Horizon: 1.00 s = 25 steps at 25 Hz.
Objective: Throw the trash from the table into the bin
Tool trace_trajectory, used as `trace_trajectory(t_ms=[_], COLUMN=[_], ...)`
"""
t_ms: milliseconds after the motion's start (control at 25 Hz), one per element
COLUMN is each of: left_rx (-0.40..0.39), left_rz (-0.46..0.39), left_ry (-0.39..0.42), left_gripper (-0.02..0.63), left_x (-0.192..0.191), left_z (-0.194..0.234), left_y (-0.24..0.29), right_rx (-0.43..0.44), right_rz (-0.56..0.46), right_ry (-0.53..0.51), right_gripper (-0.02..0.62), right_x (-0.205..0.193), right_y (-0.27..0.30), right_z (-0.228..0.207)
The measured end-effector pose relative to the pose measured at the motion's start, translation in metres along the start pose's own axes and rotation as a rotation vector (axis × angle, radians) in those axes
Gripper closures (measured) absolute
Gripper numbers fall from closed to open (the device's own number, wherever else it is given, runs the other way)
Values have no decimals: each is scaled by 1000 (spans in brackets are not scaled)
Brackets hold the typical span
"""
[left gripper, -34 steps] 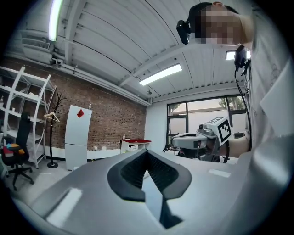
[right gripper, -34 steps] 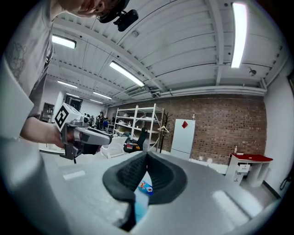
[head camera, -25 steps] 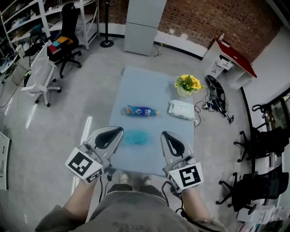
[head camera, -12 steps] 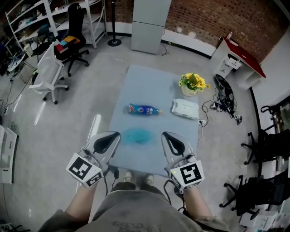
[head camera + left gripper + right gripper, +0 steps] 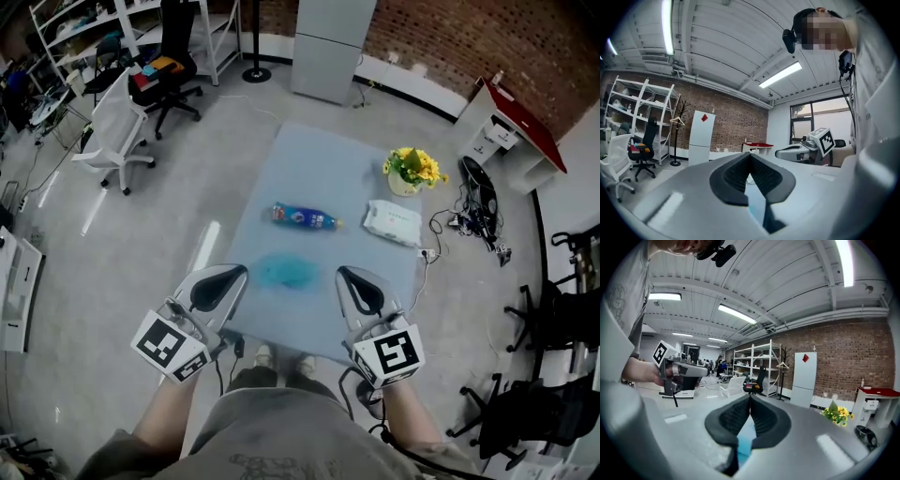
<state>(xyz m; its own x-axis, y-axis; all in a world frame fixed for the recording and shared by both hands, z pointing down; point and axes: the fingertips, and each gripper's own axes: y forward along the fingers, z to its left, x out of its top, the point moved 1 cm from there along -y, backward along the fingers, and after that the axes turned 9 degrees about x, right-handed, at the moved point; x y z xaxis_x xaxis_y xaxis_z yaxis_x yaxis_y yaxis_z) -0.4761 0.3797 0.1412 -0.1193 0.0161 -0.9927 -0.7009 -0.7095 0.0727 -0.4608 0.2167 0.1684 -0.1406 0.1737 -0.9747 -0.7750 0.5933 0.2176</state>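
On the light blue table [image 5: 323, 164] a blue plastic bottle [image 5: 305, 217] lies on its side near the middle. A crumpled blue wrapper [image 5: 286, 272] lies closer to the front edge. My left gripper [image 5: 230, 272] hovers at the table's front left corner, and my right gripper [image 5: 349, 275] at the front right; the wrapper lies between them, untouched. Both are shut and hold nothing. The left gripper view shows its jaws [image 5: 750, 154] meeting at the tip, with the right gripper [image 5: 806, 151] beside it. The right gripper's jaws [image 5: 750, 397] are closed too, above a bit of blue.
A white pack of wipes [image 5: 394, 223] and a pot of yellow flowers [image 5: 412, 169] sit on the table's right side. Office chairs [image 5: 117, 122] and shelves stand at the left, a tall white cabinet [image 5: 333, 47] behind, and a red-topped unit [image 5: 516, 117] with cables at the right.
The head view has shifted, so the table and its things sit a little lower and further right. Both grippers stay shut near the front edge, barely moved.
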Motion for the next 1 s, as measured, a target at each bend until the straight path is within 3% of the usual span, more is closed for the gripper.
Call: trace_trajectory(t_ms=[320, 640, 880, 1000], left_rx=[-12, -20, -9, 11], left_rz=[68, 88, 142, 188], left_ry=[-10, -42, -71, -95], left_gripper=[607, 607, 607, 607], left_x=[-20, -51, -98, -128], left_z=[12, 32, 52, 65], left_y=[12, 33, 49, 57], right_rx=[82, 182, 228, 261], right_rz=[92, 221, 341, 358], right_ry=[-64, -114, -85, 1], right_gripper=[552, 430, 394, 390], right_x=[-13, -58, -115, -139], right_y=[42, 105, 141, 156], right_z=[10, 24, 26, 27])
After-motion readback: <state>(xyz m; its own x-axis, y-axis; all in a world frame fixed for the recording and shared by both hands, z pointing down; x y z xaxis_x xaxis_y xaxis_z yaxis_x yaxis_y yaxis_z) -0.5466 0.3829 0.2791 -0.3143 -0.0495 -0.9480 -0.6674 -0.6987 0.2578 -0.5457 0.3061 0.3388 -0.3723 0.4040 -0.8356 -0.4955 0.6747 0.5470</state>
